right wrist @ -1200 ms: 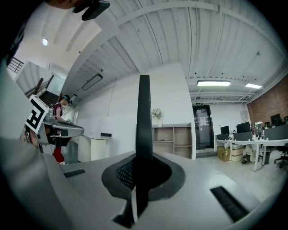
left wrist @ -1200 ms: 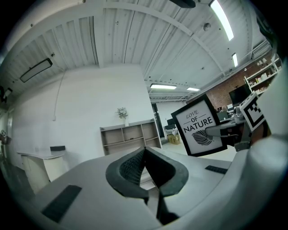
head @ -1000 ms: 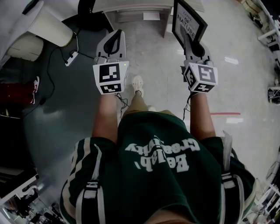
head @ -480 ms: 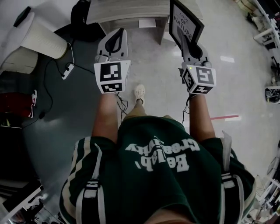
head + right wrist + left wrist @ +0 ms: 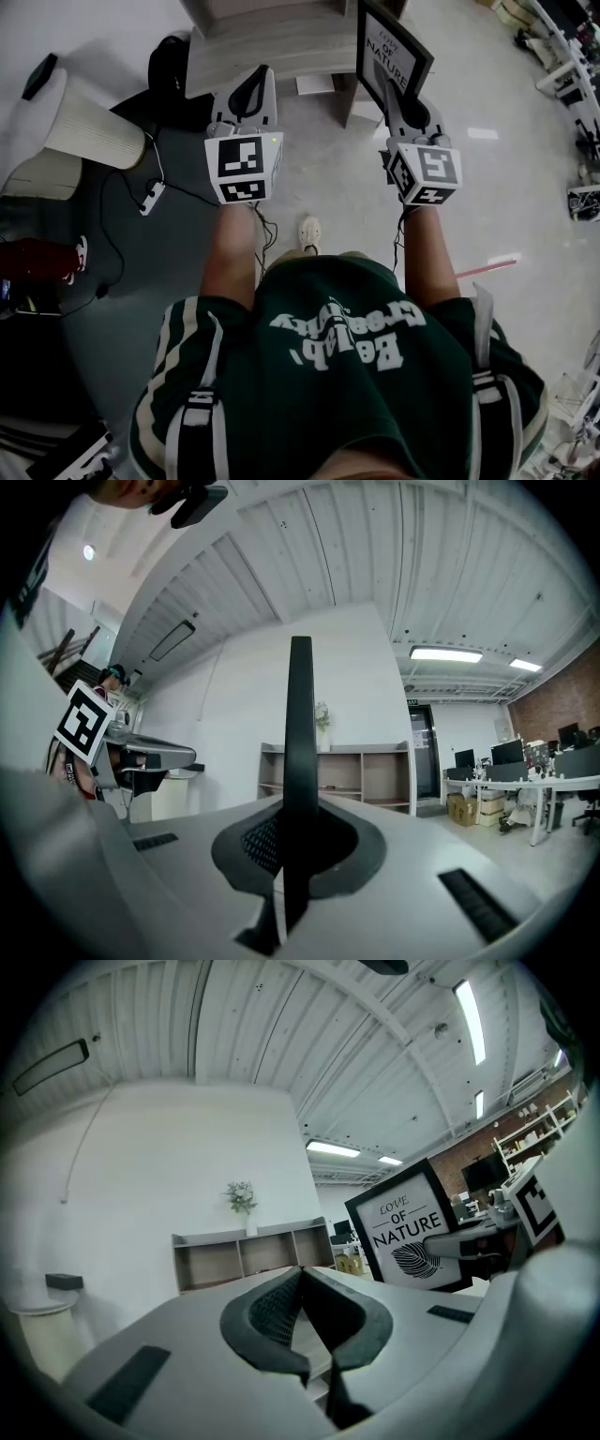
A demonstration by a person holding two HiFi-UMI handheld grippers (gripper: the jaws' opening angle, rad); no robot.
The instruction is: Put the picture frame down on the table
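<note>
The black picture frame (image 5: 389, 49), with a white print reading "LOVE OF NATURE" and a leaf, stands upright in my right gripper (image 5: 390, 86), which is shut on its lower edge. In the right gripper view the frame (image 5: 300, 714) shows edge-on between the jaws of the right gripper (image 5: 298, 803). My left gripper (image 5: 253, 77) is shut and holds nothing; its fingertips meet in the left gripper view (image 5: 302, 1271), where the frame (image 5: 412, 1232) appears to the right. A light wooden table (image 5: 262, 42) lies just ahead of both grippers.
A shelf unit (image 5: 347, 775) stands against the white wall with a vase of flowers (image 5: 241, 1199) on top. A white ribbed cylinder (image 5: 89, 131) and cables with a power strip (image 5: 150, 197) are on the dark floor at left. Desks with monitors (image 5: 525, 771) stand at right.
The person has stepped forward: the wooden table has come closer and lower in the head view. Both grippers keep their pose, and the frame stays in the right one.
</note>
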